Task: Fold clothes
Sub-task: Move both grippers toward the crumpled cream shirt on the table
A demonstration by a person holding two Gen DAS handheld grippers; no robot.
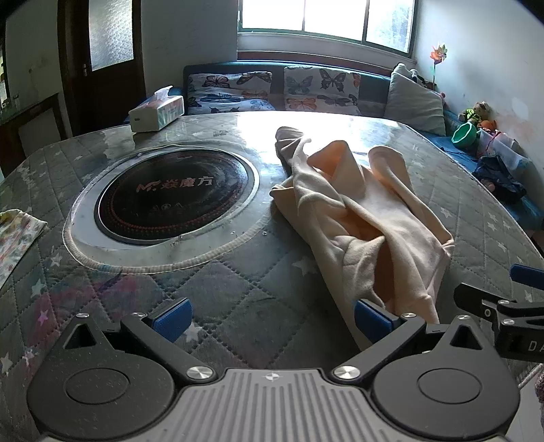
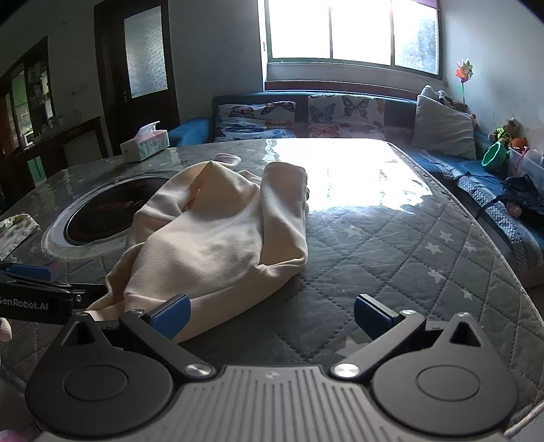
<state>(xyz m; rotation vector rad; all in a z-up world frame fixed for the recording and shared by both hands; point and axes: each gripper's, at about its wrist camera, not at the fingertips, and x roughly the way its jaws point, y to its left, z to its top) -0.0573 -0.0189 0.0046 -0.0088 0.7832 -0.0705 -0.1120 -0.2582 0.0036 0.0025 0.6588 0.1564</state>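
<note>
Both grippers spread wide and empty, cream garment crumpled on the table ahead of them.

Left gripper (image 1: 272,321) sat low over the quilted table cover (image 1: 244,289), blue pads (image 1: 171,318) far apart with nothing between; its right pad was just beside the garment's (image 1: 367,217) near hem, contact unclear. Right gripper (image 2: 272,321) was the same: jaws wide, left pad (image 2: 170,316) at the garment's (image 2: 217,238) near edge, right pad over bare cover (image 2: 391,258). Each gripper showed at the edge of the other's view, so they were close, side by side. The garment lay bunched in loose folds, running away from the grippers toward the window (image 1: 326,17), just right of the round hotplate (image 1: 173,200) set in the table. Tissue box (image 1: 156,112) sat at the far left edge, patterned cloth (image 1: 17,238) at the left edge, sofa (image 1: 272,91) beyond the table.
</note>
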